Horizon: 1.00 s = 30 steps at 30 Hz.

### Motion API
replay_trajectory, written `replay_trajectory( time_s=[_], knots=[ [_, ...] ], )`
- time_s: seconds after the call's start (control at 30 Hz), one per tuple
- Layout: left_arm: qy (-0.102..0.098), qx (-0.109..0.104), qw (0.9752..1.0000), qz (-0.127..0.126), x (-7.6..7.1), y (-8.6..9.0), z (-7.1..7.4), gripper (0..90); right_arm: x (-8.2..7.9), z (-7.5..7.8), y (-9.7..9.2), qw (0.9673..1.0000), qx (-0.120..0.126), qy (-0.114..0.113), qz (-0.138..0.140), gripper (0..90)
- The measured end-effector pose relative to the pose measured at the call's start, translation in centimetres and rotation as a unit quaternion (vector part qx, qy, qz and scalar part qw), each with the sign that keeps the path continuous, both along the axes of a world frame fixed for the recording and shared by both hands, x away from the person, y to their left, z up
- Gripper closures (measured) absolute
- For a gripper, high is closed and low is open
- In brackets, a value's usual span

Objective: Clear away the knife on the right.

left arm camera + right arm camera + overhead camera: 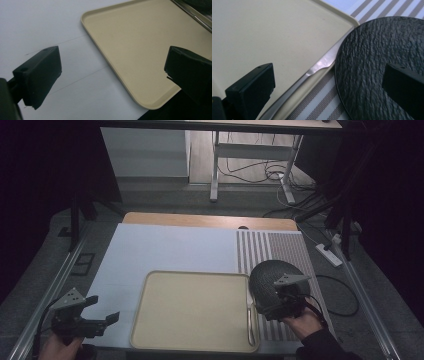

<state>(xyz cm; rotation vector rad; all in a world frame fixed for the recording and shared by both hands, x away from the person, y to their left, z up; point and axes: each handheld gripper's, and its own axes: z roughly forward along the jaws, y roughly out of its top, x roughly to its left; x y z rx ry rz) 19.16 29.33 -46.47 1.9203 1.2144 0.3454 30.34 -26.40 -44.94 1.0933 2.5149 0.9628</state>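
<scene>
The tray [274, 32] looked like smooth matt cream plastic with a rounded rim. The knife [312, 72] lying along its edge was brushed metal with a soft sheen. The plate [377, 57] was black and matt, its face rough with fine ripples. The striped mat [322, 100] appeared woven cloth, the white sheet [37, 25] smooth and matt like paper, and the table edge [210, 220] wood.

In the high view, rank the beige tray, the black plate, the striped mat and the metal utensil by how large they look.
1. Beige tray, the largest.
2. Striped mat; the plate and the right claw hide part of it, so second place is a judgement.
3. Black plate, partly behind the right claw.
4. Metal utensil, a thin strip at the tray's right edge.
</scene>
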Motion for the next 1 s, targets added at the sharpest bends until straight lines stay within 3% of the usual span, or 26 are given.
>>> replay_trajectory(
  time_s=[0.33, 0.77, 1.0],
  knots=[
    [0.0, 0.001, 1.0, 0.003, 0.0, 0.0, 0.0, 2.1, -1.3, 0.3, -1.9, 0.9993, 0.026, -0.009, -0.025, 0.0],
    [-0.002, 0.001, 1.0, 0.004, -0.1, 0.0, 0.0, 1.8, -2.7, 0.2, -3.6, 0.998, 0.038, -0.004, -0.05, 0.0],
    [-0.002, 0.001, 1.0, 0.004, -0.1, 0.0, 0.0, 1.8, -3.6, 0.7, -4.3, 0.9967, 0.043, -0.023, -0.064, 0.0]
  ],
)
